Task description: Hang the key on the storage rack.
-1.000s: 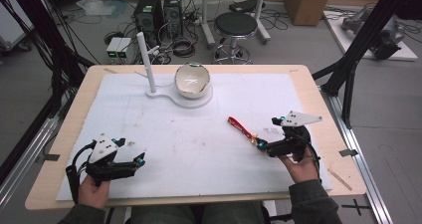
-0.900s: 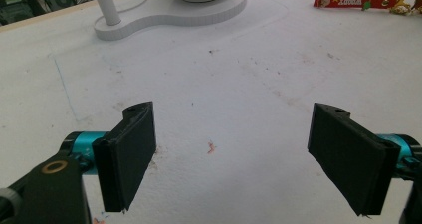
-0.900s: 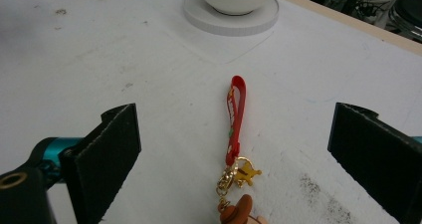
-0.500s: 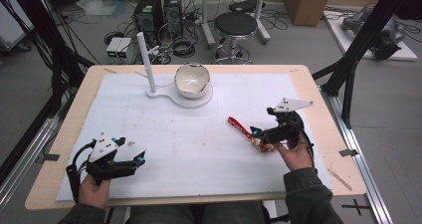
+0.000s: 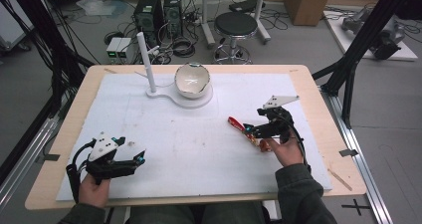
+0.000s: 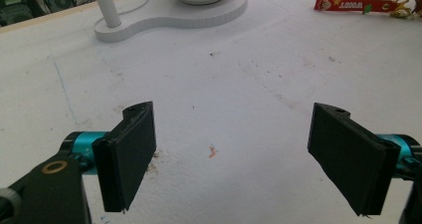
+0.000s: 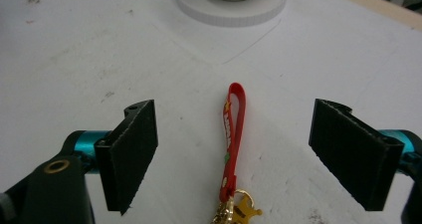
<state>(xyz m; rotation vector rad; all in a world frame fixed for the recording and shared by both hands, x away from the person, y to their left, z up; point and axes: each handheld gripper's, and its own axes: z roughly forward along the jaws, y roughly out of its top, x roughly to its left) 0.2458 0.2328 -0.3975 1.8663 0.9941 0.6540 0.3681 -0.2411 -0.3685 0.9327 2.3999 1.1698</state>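
Right gripper view has the right gripper [image 7: 234,154] with jaws wide apart, straddling the red strap [image 7: 233,134] lying flat on the bench [image 5: 164,134]. Closing too high could miss the thin strap. Left gripper [image 6: 234,159] idles, jaws apart.

Glossy bowl [image 5: 191,78], apparently ceramic; matt white stand [image 5: 169,93]; scuffed matt sheet [image 5: 189,134] over pale wood table [image 5: 69,129]; red rubbery strap [image 7: 233,134], shiny gold metal charm [image 7: 239,211].
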